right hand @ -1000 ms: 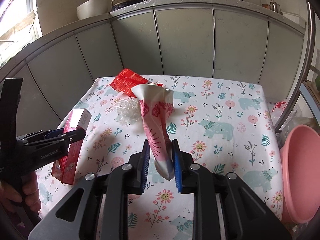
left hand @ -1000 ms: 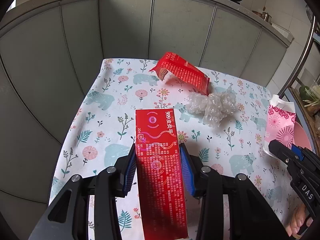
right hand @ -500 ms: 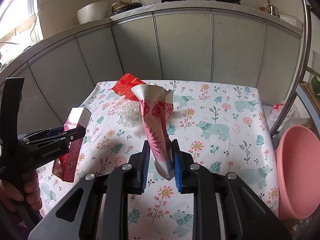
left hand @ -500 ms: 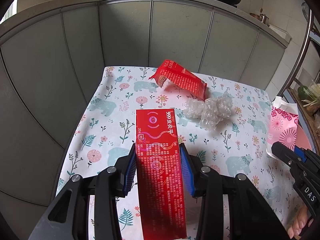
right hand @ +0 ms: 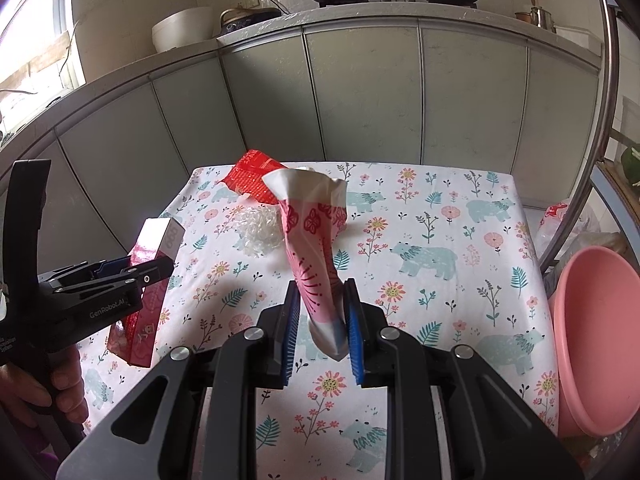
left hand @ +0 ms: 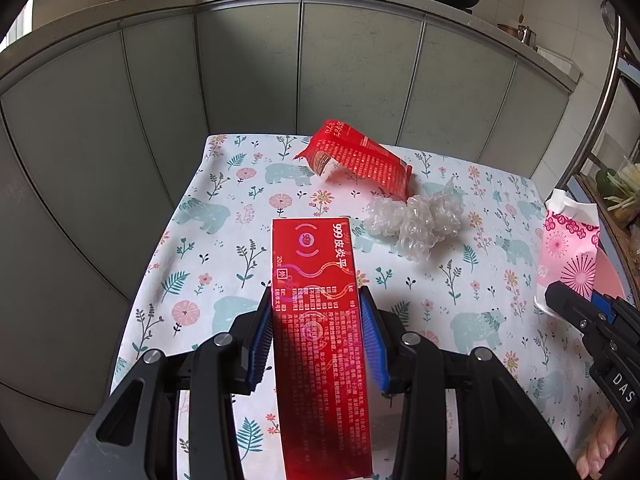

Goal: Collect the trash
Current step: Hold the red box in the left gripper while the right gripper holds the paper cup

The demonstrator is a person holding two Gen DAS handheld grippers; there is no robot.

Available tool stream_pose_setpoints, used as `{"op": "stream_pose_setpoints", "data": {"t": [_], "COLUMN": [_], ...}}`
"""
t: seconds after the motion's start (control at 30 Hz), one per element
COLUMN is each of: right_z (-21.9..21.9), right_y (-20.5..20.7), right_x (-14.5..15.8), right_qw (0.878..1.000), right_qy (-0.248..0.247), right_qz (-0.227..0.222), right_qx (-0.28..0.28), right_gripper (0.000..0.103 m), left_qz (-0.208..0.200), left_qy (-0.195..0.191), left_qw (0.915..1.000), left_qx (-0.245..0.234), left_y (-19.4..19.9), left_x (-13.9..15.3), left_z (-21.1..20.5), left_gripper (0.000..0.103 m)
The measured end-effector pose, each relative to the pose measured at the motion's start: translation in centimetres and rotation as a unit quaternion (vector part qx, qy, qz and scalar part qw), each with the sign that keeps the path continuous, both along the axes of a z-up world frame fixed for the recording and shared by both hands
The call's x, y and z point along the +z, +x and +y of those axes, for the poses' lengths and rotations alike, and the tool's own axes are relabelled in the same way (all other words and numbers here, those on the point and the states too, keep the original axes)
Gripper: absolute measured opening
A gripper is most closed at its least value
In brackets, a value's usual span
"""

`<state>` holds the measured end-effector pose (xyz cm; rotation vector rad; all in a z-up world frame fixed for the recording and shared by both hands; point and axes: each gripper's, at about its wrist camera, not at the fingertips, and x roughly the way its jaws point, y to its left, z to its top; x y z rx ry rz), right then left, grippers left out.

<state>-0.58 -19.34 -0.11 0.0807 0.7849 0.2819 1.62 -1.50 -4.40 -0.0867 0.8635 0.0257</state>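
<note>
Left claw (left hand: 316, 332) pinching a long red carton (left hand: 320, 344) at mid-length, right claw (right hand: 322, 316) clamped on the lower end of a crumpled pink floral wrapper (right hand: 314, 248), both lifted clear of the floral tabletop (right hand: 440, 240). Mid-collection, by the look of it: next, carrying both toward the pink basin (right hand: 596, 336) at 3 o'clock, probably the bin. Left lying at 12 o'clock: a torn red packet (left hand: 360, 160) touching a wad of bubble wrap (left hand: 416, 220).

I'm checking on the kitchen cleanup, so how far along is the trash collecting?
Nothing looks binned yet. In hand: the left claw grips a red carton, and the right claw grips a pink flowered wrapper, both held above the table. Left on the cloth: a red foil packet and a wad of clear bubble wrap.
</note>
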Motion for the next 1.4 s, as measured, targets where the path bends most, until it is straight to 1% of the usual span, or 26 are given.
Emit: {"op": "stream_pose_setpoints", "data": {"t": [1.4], "right_z": [0.42], "right_y": [-0.02], "right_x": [-0.12], "right_qw": [1.000], "right_qy": [-0.003], "right_qz": [0.001], "right_qx": [0.004], "right_gripper": [0.022], "left_qz": [-0.003], "left_qy": [0.002], "left_qw": [1.0000], "left_qx": [0.002], "left_y": [-0.08], "left_x": [-0.02], "left_z": [0.01], "left_gripper": [0.040]}}
